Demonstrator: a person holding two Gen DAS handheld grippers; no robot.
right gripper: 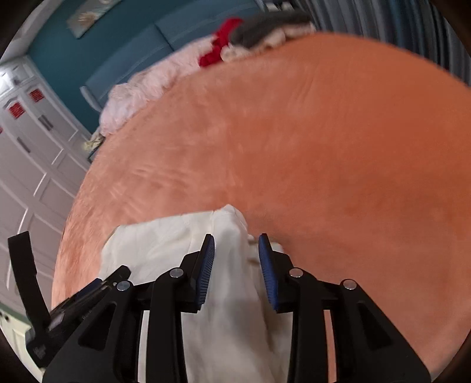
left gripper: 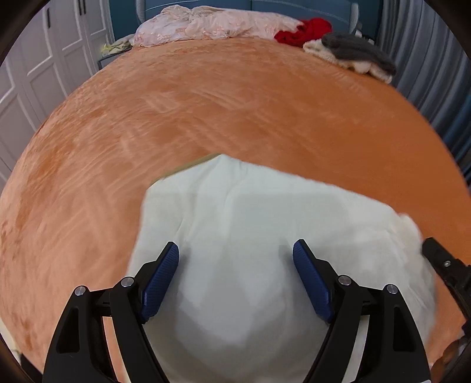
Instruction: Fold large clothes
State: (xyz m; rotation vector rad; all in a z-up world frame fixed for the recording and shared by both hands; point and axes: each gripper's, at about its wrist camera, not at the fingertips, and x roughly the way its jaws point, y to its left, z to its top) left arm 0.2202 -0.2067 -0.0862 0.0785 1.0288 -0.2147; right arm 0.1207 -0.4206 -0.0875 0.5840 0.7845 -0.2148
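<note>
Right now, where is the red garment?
The red garment lies at the bed's far edge, between the pink quilt on its left and the grey-and-cream pile on its right.

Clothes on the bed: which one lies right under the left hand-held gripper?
The white garment, spread on the orange blanket. The pink, red and grey ones sit piled at the far edge.

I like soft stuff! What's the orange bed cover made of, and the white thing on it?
The orange cover looks like plush fleece: matte and fuzzy, with brushed streaks in its nap. The white garment seems a thin, smooth woven cloth, maybe cotton, going by its flat creases; a fluffy trim shows at its right edge. Blur leaves both uncertain.
</note>
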